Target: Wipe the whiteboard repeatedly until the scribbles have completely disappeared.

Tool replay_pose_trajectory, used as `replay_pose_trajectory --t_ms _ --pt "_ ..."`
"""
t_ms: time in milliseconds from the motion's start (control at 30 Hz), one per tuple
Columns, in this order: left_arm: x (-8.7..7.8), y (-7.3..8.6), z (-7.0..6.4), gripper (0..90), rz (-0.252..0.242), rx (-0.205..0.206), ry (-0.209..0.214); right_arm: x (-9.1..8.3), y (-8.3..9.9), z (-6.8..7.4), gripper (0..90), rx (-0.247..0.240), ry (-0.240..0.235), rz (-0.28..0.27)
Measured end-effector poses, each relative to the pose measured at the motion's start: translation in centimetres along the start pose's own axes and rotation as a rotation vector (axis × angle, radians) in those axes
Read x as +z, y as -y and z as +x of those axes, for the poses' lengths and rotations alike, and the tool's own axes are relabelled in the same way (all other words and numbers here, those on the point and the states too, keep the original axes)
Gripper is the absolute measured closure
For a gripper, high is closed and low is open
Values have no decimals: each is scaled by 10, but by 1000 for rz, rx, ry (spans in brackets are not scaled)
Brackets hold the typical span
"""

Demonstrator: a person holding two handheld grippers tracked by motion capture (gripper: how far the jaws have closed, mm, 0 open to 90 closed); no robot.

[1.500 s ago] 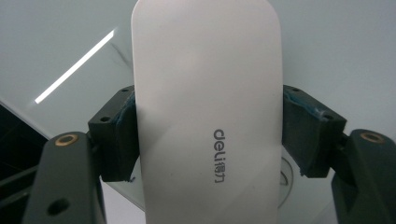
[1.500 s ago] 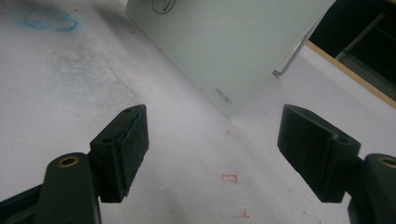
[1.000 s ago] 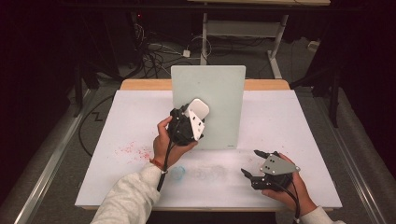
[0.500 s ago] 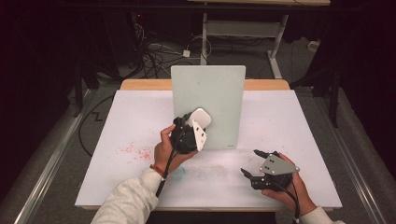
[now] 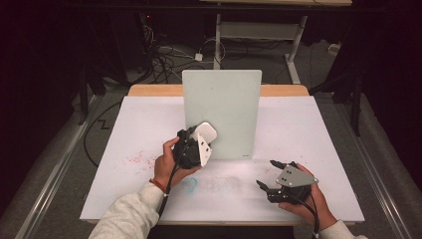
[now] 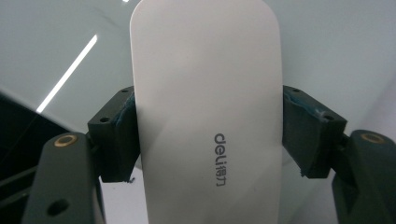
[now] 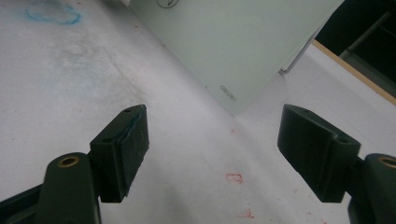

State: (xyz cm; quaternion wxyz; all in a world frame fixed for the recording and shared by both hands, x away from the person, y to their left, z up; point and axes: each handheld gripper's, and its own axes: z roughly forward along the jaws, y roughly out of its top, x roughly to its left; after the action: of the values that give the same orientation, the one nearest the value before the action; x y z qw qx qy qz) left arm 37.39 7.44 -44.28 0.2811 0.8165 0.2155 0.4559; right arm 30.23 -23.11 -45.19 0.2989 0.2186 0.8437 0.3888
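High view: your left tool [image 5: 195,144] sits at the lower left edge of the upright pale green board [image 5: 222,107], which stands near the middle of the desk [image 5: 308,124]. The white eraser [image 5: 206,133] is in that tool, raised off the desk and right against the board's face; whether it touches the glass cannot be told from here. Its body is an oblong with rounded corners, plain white. Your right tool [image 5: 271,175] rests low on the desk at the near right, well apart from the board, jaws spread and holding nothing. A faint blue smear [image 5: 191,185] lies on the desk between your two hands, and red specks [image 5: 137,158] are scattered to the left of your left hand. Cables [image 5: 164,62] run over the floor beyond the desk.

Left gripper view: your left tool [image 6: 205,135] is closed on the eraser [image 6: 208,107], one jaw on each long side. The eraser is smooth, white, round-ended, with a grey "deli" mark printed along its length. The board [image 6: 336,51] stands directly behind it, reflecting a bright strip of light.

Right gripper view: your right tool [image 7: 212,144] is wide open with bare desk [image 7: 70,79] between the jaws. The board [image 7: 233,37] stands ahead, its lower corner carrying a small printed mark. A blue ring [image 7: 51,13] shows at upper left, and small red marks [image 7: 235,178] lie near the jaws. Nothing stands between this tool and the board.
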Motion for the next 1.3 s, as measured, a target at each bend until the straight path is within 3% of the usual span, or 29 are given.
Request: replay_pose_trajectory --t_ms 33,67,133,167,433,633,867,1133,1300 --pt "-2 -7 11 277 -6 -10 -18 0 0 0 254 -1 -1 -1" --pt "-2 -7 11 277 -6 -10 -18 0 0 0 254 -2 -2 -1" --pt "-4 -15 24 277 -18 -35 -26 1 0 0 254 -4 -3 0" --pt "-6 -23 36 277 -30 -54 -29 0 0 0 254 -3 -1 -1" --pt "-8 -55 63 277 -60 -70 -41 0 0 0 254 0 -6 1" --pt "-7 -77 72 277 -62 -78 -49 0 0 0 254 -2 -10 0" --pt "-6 -88 76 277 -68 -95 -42 0 0 0 254 0 -16 0" --pt "-6 -86 79 278 -80 -115 -20 0 0 1 254 0 -33 -8" --pt "-4 -75 66 278 -67 -63 -18 -1 0 1 254 -7 -31 -10"
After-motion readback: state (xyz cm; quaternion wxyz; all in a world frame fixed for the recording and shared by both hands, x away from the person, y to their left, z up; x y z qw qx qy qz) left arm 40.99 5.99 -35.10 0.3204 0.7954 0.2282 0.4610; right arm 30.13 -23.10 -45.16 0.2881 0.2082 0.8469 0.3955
